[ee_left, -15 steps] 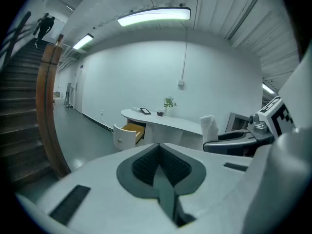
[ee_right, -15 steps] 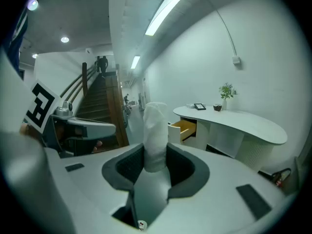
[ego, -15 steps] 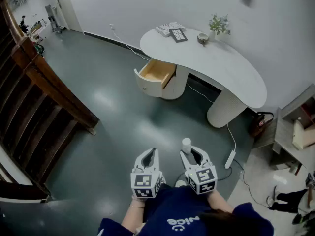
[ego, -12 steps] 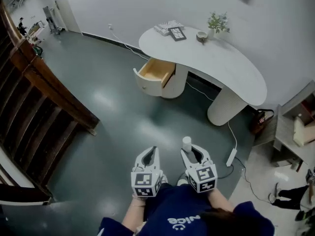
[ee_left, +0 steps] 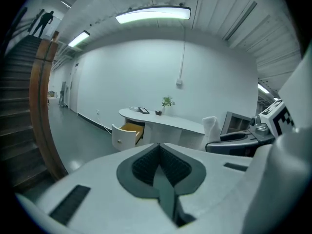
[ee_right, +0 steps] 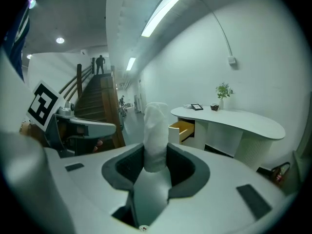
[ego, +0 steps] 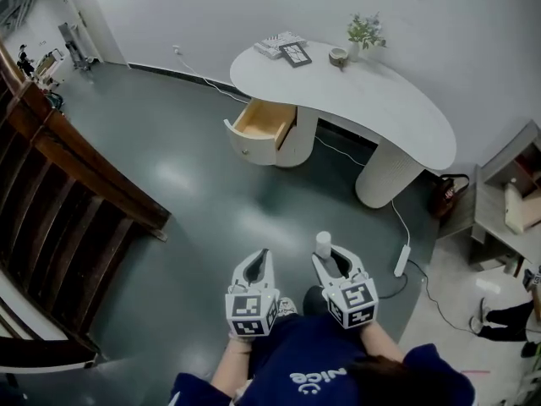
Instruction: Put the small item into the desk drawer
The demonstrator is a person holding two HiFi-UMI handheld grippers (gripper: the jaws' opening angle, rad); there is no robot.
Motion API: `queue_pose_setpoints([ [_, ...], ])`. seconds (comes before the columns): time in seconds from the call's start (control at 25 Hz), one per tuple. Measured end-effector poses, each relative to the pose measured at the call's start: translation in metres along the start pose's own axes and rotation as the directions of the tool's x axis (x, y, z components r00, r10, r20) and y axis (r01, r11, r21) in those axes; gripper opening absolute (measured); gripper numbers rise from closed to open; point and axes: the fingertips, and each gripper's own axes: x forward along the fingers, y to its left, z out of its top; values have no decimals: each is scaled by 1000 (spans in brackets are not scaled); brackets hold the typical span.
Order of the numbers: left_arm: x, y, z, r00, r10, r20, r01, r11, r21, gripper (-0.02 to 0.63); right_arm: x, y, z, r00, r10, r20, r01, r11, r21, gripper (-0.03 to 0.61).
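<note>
A small white cylinder-shaped item [ego: 322, 244] [ee_right: 156, 135] stands upright between the jaws of my right gripper [ego: 326, 260] [ee_right: 156, 160], which is shut on it. My left gripper [ego: 255, 269] [ee_left: 158, 165] is beside it, shut with nothing held. Both are held low in front of the person, over the dark floor. Far ahead stands the white curved desk [ego: 380, 112] [ee_right: 243, 118] with its drawer [ego: 263, 125] [ee_right: 181, 128] [ee_left: 127, 130] pulled open, its wooden inside showing.
On the desk's far end lie books [ego: 275, 42], a picture frame [ego: 295, 53], a small bowl [ego: 338, 56] and a potted plant [ego: 363, 30]. A wooden stair railing [ego: 76, 167] runs along the left. A power strip [ego: 401, 260] and cable lie on the floor at right.
The view has shifted slightly; the desk sits a little higher and further left in the head view. Both grippers keep their places, the right still shut on the white item.
</note>
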Motion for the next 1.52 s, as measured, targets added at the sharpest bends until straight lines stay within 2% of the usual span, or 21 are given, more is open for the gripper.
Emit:
queue_pose_setpoints([
  [0.32, 10, 10, -3, 1000, 26, -3, -26, 1000, -14, 5, 18, -16, -3, 1000, -10, -21, 10, 1000, 0, 144],
  [0.64, 39, 39, 6, 994, 113, -10, -113, 993, -35, 5, 74, -44, 9, 999, 33, -32, -32, 999, 5, 144],
  [0.96, 107, 70, 35, 985, 169, -33, -170, 983, -65, 5, 155, -83, 46, 993, 99, -60, -99, 995, -5, 144],
  [1.28, 184, 87, 78, 979, 204, -30, -205, 977, -55, 5, 216, -132, 78, 985, 155, -79, -156, 988, -16, 144],
  [1.52, 235, 86, 89, 978, 200, -49, -203, 977, -61, 5, 255, -158, 84, 959, 244, -143, -251, 968, -30, 144],
])
